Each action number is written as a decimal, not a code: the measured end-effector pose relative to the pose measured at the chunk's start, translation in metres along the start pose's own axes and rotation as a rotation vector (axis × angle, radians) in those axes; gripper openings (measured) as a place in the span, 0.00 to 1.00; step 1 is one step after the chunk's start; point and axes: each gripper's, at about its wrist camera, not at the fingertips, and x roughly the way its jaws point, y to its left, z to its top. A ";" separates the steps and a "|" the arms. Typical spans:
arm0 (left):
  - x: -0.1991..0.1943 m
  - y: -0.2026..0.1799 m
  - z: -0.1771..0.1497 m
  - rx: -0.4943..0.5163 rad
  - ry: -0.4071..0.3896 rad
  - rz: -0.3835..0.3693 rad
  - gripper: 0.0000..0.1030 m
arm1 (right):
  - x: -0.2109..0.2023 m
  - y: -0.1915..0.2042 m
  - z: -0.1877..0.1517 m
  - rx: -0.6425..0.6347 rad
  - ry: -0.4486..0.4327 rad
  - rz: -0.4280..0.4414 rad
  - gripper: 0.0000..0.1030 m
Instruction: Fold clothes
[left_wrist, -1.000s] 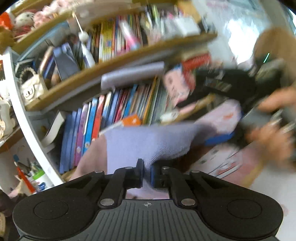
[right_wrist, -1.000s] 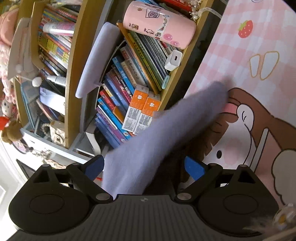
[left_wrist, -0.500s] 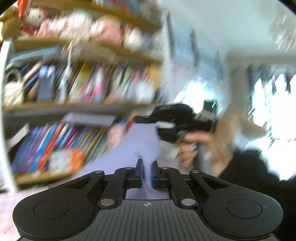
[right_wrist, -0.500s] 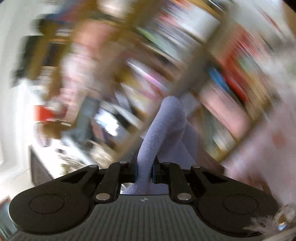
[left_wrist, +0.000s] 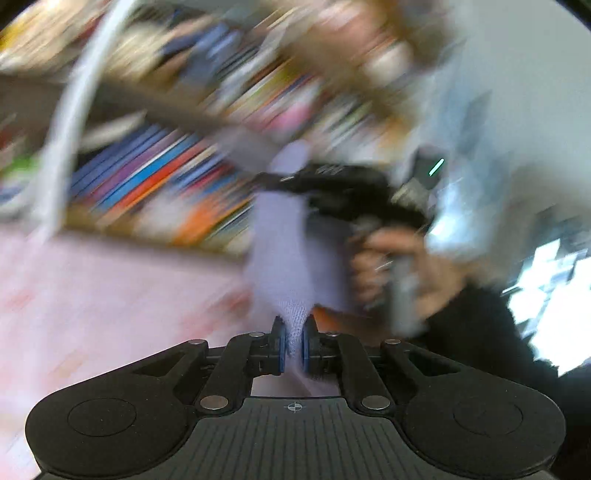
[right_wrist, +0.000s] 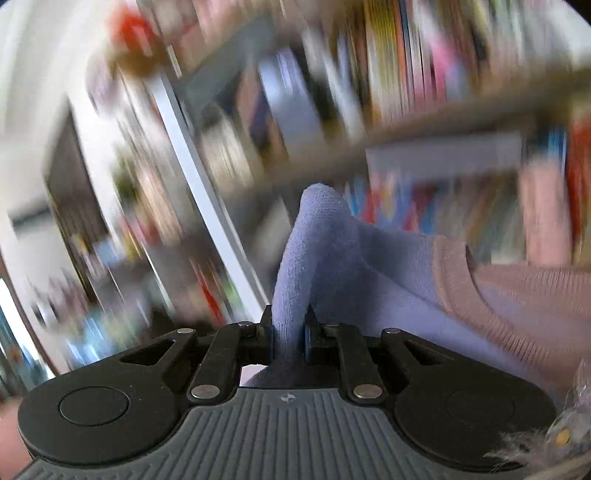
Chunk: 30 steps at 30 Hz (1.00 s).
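The left tool is pinched nearly shut on a fold of the lilac sock, though its jaws are opening a touch. The right tool is clamped tight on the sock's other end, near a pink ribbed cuff. The sock stretches ahead of the left tool up to the right one, off the pink desk below, with blurred bookshelves beyond. By my reading the fold is barely begun: the sock is lifted, not yet doubled or laid down.
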 end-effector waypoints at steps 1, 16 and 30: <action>0.001 0.012 -0.009 -0.006 0.037 0.069 0.09 | 0.025 -0.003 -0.021 -0.006 0.072 -0.030 0.13; -0.015 0.012 0.022 0.112 -0.035 0.238 0.33 | 0.089 0.027 -0.072 -0.141 0.193 0.002 0.65; 0.141 -0.111 0.032 0.635 0.140 -0.007 0.36 | -0.069 -0.106 -0.029 -0.029 -0.039 -0.309 0.69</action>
